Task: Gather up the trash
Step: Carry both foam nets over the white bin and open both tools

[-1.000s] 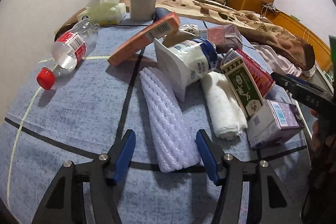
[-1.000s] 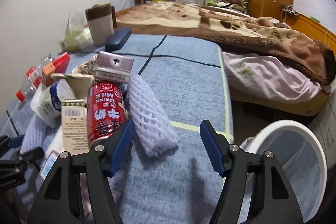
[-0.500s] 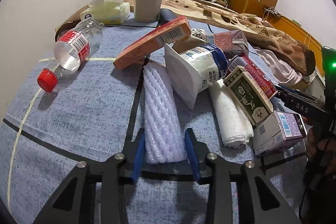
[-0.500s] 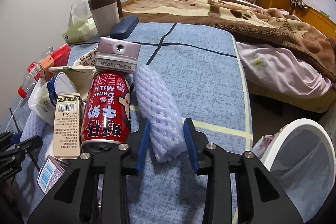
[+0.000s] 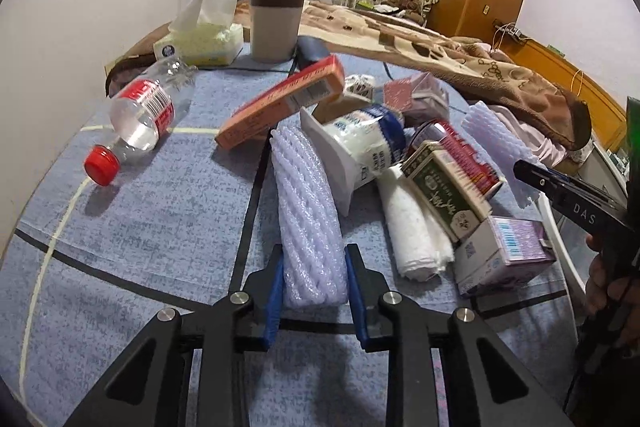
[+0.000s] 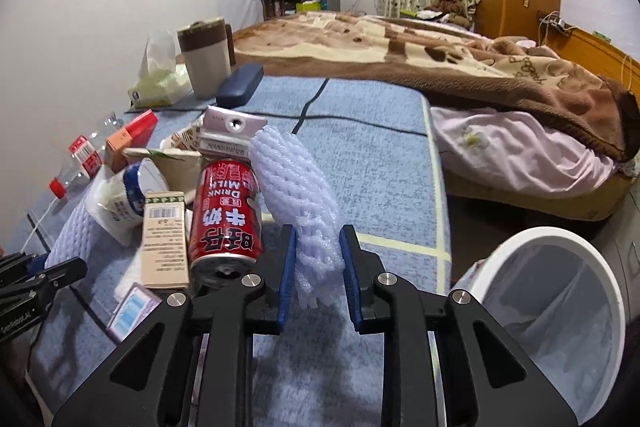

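Ribbed foam sleeve (image 5: 310, 203); glossy metal can (image 6: 228, 211); rough cloth mat (image 5: 160, 227).

Taking the upside-down red milk drink can (image 6: 226, 215) as your landmark: to its right, open blue mat (image 6: 384, 171) is running clear to the mat's edge, and beyond that edge the white lined waste bin (image 6: 560, 307) is standing with its mouth unobstructed. To the can's left you are facing a packed cluster: a green-and-beige carton (image 6: 165, 239) is leaning against it, with a white-and-blue pouch (image 6: 120, 199) just behind that. Behind the can a pink carton (image 6: 232, 131) is blocking the way. Far left of the can, a clear plastic bottle with a red cap (image 5: 136, 123) is lying alone, with bare mat around it.
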The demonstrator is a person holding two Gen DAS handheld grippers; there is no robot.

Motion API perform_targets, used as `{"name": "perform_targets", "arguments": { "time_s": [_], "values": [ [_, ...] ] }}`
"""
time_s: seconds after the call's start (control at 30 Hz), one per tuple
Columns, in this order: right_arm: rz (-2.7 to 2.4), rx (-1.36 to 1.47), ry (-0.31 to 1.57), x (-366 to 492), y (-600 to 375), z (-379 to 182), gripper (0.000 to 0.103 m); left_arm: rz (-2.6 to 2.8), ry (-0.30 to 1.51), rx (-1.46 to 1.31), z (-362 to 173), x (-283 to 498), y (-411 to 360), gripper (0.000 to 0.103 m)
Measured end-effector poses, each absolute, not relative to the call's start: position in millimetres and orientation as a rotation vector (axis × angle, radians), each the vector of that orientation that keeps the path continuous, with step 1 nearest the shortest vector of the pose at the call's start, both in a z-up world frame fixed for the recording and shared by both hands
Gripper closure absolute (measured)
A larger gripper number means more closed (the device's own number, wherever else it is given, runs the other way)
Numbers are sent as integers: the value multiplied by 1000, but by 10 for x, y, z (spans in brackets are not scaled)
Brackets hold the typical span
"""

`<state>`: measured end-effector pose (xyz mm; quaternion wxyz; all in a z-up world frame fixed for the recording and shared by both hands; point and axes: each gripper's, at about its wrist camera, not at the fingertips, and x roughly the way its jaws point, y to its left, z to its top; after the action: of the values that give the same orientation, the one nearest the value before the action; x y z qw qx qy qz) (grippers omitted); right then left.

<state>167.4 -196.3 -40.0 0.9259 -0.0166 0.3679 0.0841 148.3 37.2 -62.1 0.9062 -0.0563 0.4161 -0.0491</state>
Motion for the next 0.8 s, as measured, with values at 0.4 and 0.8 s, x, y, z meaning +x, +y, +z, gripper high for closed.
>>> {"name": "perform_targets", "arguments": {
  "time_s": [0.4, 0.8],
  "values": [
    [167, 18, 662, 1329, -2102, -130, 80, -161, 741, -93, -168, 1165, 152, 74],
    [137, 72, 584, 976, -2314, 35, 80, -248, 664, -66, 122, 925, -135, 74]
  ]
}}
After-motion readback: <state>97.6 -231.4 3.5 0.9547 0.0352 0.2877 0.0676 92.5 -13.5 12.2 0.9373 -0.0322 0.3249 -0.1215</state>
